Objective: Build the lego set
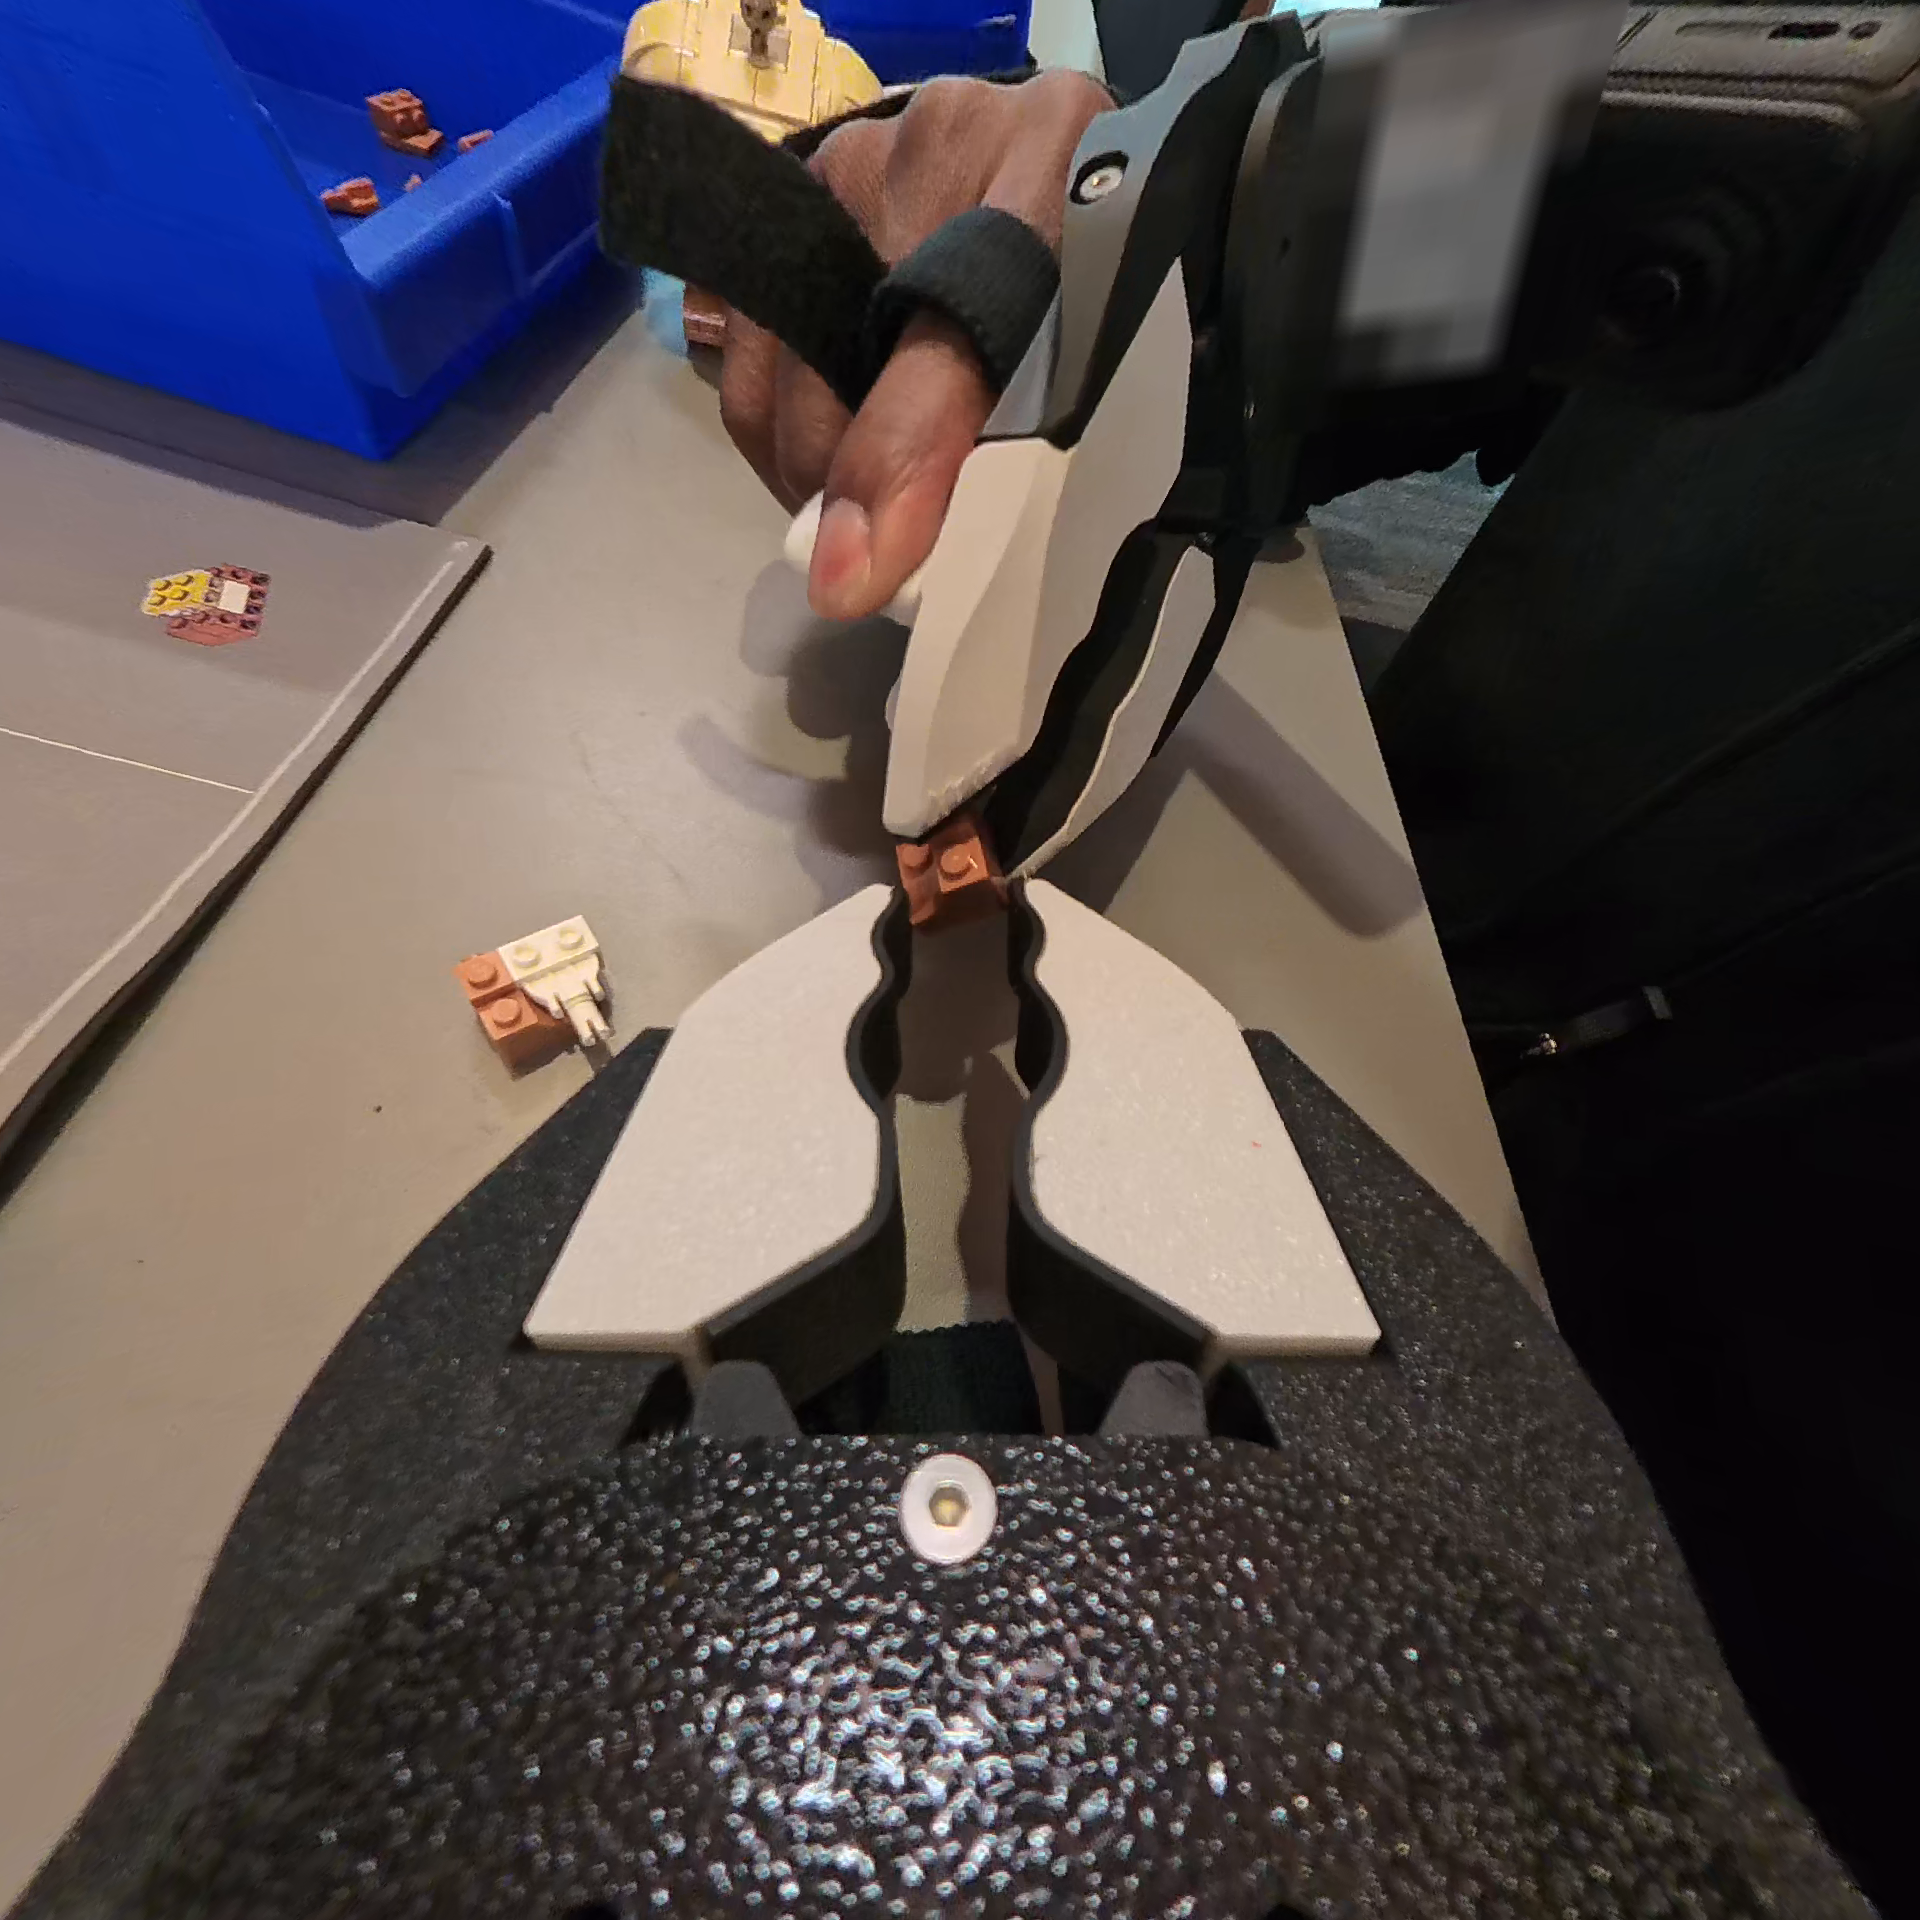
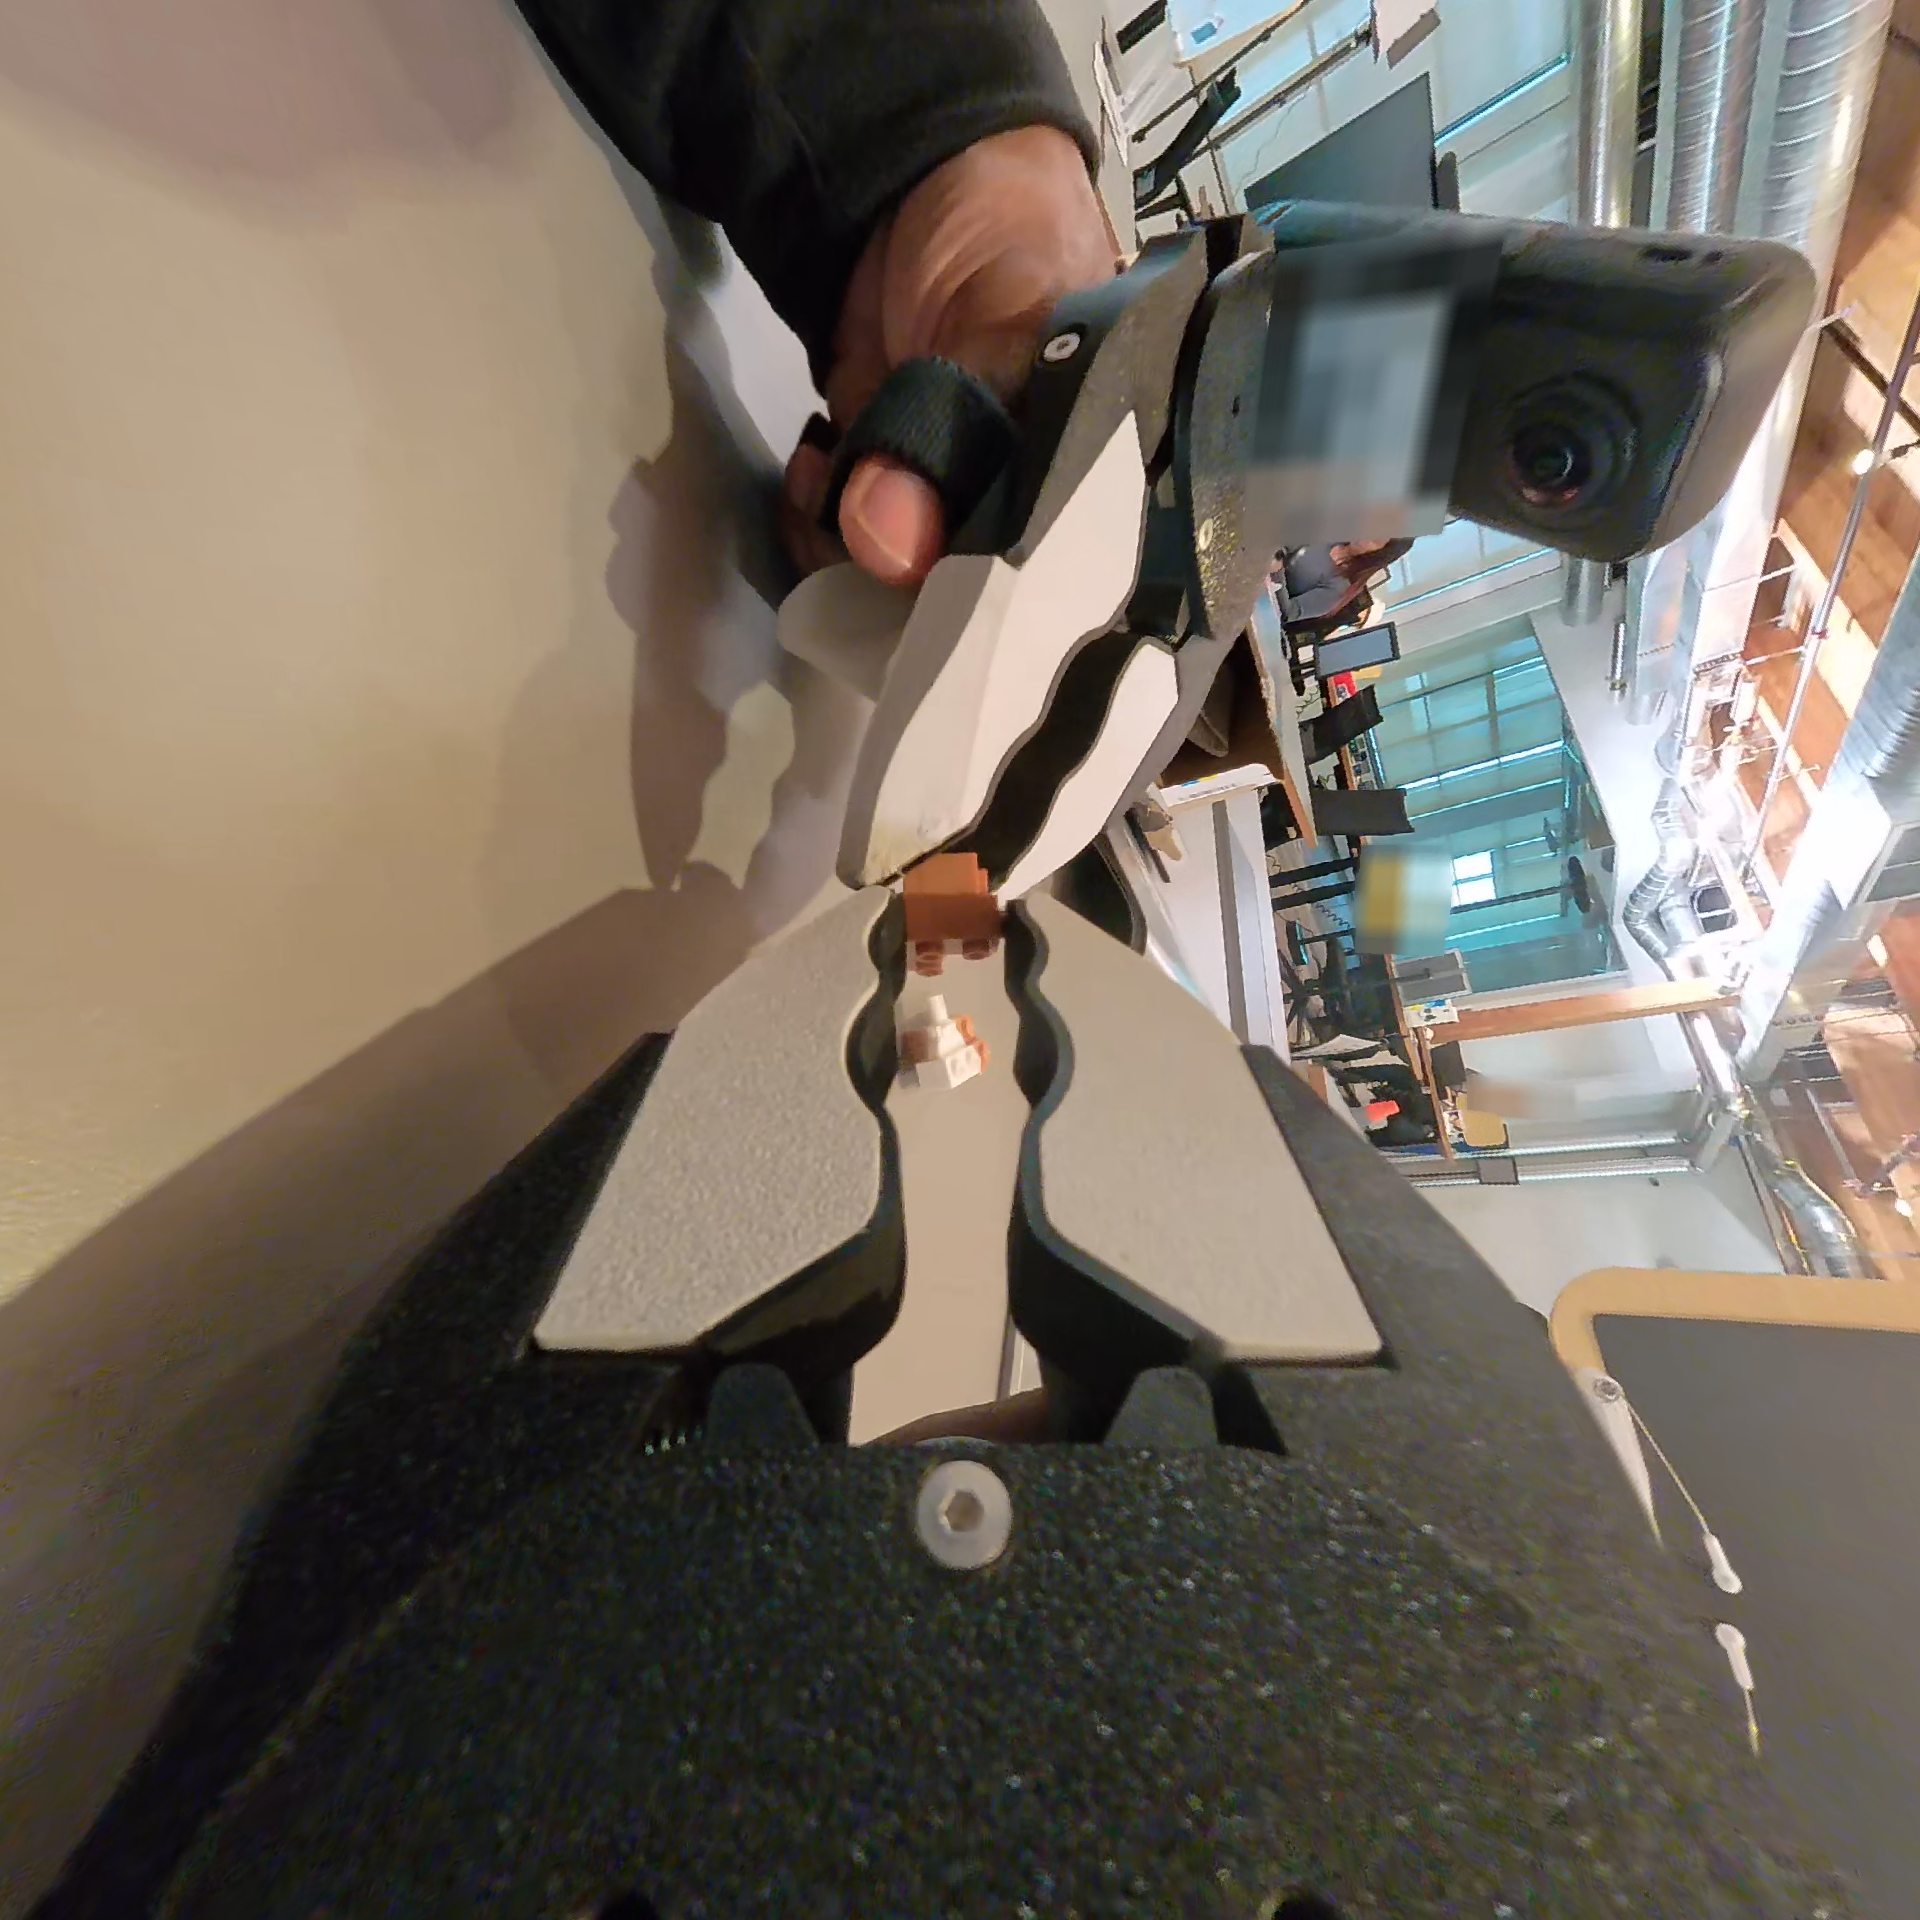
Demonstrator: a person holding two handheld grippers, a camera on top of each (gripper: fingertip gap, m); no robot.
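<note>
Two grippers clamped on one small brown brick piece (image 1: pixel 951 883), left gripper (image 1: pixel 951 902) from below, right gripper (image 1: pixel 961 831) from above, each narrowly parted with pads pressed on the brick. Held just above the grey table (image 1: pixel 416 1143). Risk, as a judgement: only tips gripping, so a twist or uneven pull could pop it free. Brown-and-white brick cluster (image 1: pixel 530 987) lying near, blue bin (image 1: pixel 312 229) well apart.

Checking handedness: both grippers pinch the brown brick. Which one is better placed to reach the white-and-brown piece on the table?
Probably left: the piece lies beside the left gripper's fingers, while the right gripper points down from above. Either must release the brick first.
</note>
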